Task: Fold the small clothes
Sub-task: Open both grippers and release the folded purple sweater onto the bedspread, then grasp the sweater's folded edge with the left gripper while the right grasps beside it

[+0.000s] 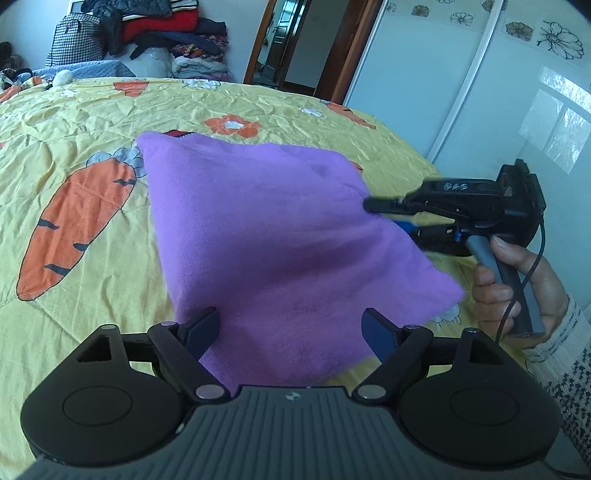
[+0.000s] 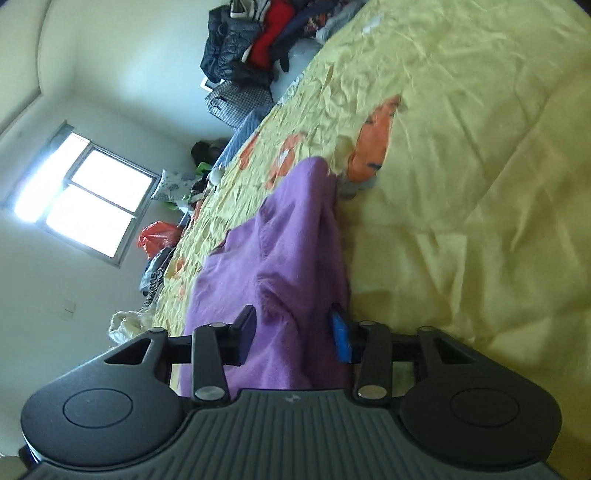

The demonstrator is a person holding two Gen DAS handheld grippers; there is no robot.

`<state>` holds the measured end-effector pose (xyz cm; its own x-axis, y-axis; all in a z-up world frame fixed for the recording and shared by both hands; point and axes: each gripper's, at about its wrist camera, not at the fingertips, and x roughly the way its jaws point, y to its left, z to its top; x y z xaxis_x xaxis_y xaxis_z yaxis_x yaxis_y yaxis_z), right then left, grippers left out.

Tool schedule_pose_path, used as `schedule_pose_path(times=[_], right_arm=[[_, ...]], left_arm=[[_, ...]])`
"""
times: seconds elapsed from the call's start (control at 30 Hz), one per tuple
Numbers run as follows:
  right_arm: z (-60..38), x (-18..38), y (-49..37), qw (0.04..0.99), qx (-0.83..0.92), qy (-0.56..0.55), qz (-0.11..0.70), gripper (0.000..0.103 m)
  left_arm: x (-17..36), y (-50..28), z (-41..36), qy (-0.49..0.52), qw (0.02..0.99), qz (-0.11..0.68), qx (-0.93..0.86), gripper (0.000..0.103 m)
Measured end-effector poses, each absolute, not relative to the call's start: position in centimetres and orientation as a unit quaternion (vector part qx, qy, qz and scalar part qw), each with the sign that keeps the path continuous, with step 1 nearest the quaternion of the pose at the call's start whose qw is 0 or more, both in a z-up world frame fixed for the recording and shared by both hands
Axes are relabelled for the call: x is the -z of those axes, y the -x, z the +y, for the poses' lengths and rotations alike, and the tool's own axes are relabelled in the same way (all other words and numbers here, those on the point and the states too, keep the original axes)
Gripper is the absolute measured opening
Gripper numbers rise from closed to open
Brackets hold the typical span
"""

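A small purple knit garment (image 1: 258, 229) lies folded on the yellow carrot-print bedspread (image 1: 74, 122), partly lifted at its right side. My left gripper (image 1: 290, 332) is open, its fingers wide apart on either side of the garment's near edge. My right gripper (image 1: 388, 218) reaches in from the right, one finger above and one below the garment's right edge. In the right wrist view the purple garment (image 2: 280, 251) fills the gap between the right gripper's (image 2: 291, 332) fingers, which stand apart around the cloth.
A pile of clothes and bags (image 1: 147, 33) sits beyond the far end of the bed. A doorway (image 1: 295, 40) and a white floral wardrobe door (image 1: 480, 92) stand to the right. A window (image 2: 85, 192) shows in the right wrist view.
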<state>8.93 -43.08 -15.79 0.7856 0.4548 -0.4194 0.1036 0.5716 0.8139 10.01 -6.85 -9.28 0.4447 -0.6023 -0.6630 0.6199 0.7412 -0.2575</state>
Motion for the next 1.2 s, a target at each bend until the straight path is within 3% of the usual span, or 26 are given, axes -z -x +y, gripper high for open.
schedule_pose_path(times=[0.2,0.33,0.5,0.67,0.8,0.87,0.9,0.93,0.97,1.0,1.03,1.2], right_arm=[[-42.1,12.5,-8.2,0.858,-0.115,-0.421,0.270,0.005],[-42.1,13.8,-9.3,0.868,-0.063,-0.368,0.327,0.006],[-41.8,12.1,-6.9,0.890,-0.051,-0.337,0.304,0.030],[-39.5,10.7,-7.1,0.896,-0.135,-0.315,0.282,0.030],[-37.4,12.4,-9.9,0.904,-0.104,-0.243,0.337,0.026],[-37.6,12.0,-9.8,0.902,-0.104,-0.248,0.336,0.026],[-37.8,11.4,-9.4,0.903,-0.103,-0.253,0.332,0.028],[-38.0,10.8,-8.9,0.908,-0.099,-0.244,0.325,0.031],[-38.4,10.3,-8.4,0.914,-0.089,-0.233,0.320,0.050],[-39.2,10.2,-8.1,0.916,-0.078,-0.231,0.317,0.079],[-40.1,10.2,-7.9,0.915,-0.075,-0.240,0.315,0.089],[-43.5,11.9,-9.1,0.886,-0.105,-0.309,0.329,0.091]], left_arm=[[9.8,-10.1,-7.3,-0.033,0.852,0.389,0.348,0.083],[10.6,-8.9,-7.5,-0.065,0.856,0.380,0.345,0.083],[8.3,-10.2,-6.2,-0.021,0.852,0.390,0.348,0.084],[5.1,-17.1,-7.6,0.053,0.850,0.373,0.368,0.089],[7.4,-24.0,-11.0,0.037,0.859,0.399,0.318,0.084],[9.7,-26.0,-11.8,-0.001,0.865,0.420,0.274,0.069],[9.5,-25.7,-11.6,-0.011,0.875,0.403,0.269,0.070],[9.0,-25.2,-11.1,-0.017,0.878,0.399,0.264,0.071],[8.4,-24.5,-10.3,-0.009,0.881,0.393,0.262,0.084],[7.9,-24.0,-9.2,0.003,0.884,0.386,0.265,0.098],[7.7,-23.5,-8.1,0.016,0.885,0.383,0.265,0.101],[8.7,-23.2,-4.8,0.042,0.867,0.429,0.251,0.101]])
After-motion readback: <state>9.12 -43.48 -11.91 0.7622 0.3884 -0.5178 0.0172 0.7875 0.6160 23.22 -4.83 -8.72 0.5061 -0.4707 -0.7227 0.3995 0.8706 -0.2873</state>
